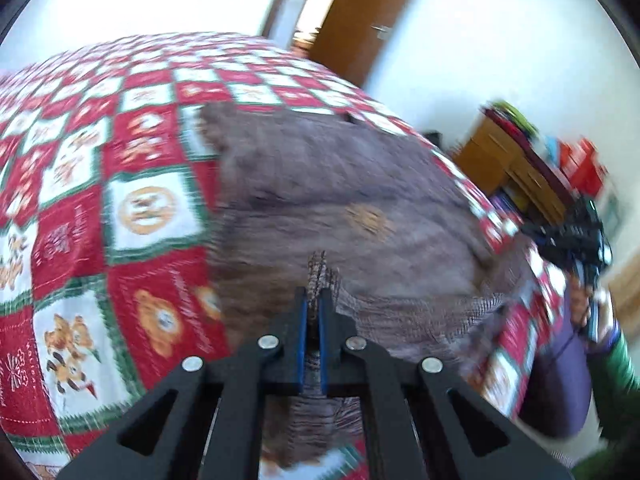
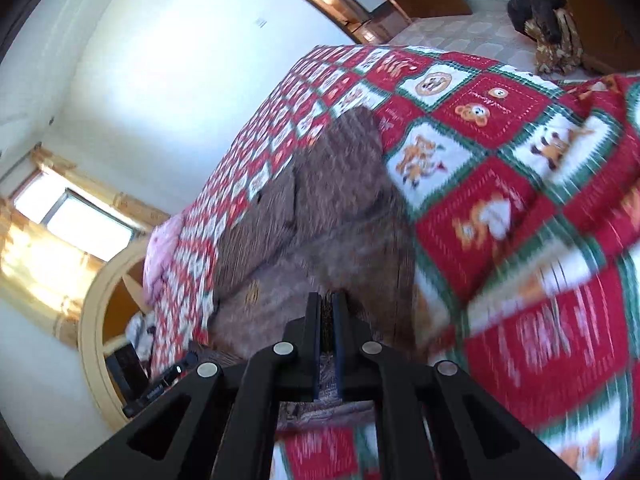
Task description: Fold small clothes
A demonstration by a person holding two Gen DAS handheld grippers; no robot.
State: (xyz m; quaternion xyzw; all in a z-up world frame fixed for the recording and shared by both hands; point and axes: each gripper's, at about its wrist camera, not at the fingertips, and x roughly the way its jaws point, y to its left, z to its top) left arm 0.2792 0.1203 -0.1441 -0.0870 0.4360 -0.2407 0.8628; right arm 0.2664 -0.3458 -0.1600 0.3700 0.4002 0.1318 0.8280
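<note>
The garment [image 1: 320, 184] lay spread on the blanket [image 1: 132, 208] that covered the bed, near its edge. The left tool [image 1: 314, 304] pinched one near corner of the garment, the cloth caught between its fingers; the right tool [image 2: 329, 308] gripped another part of the near hem in the same way. In the left wrist view the right tool [image 1: 576, 240] stood off to the right, past the bed's edge. A cabinet [image 1: 516, 168] stood beyond it against the wall, and a door [image 1: 360, 12] behind the bed.
</note>
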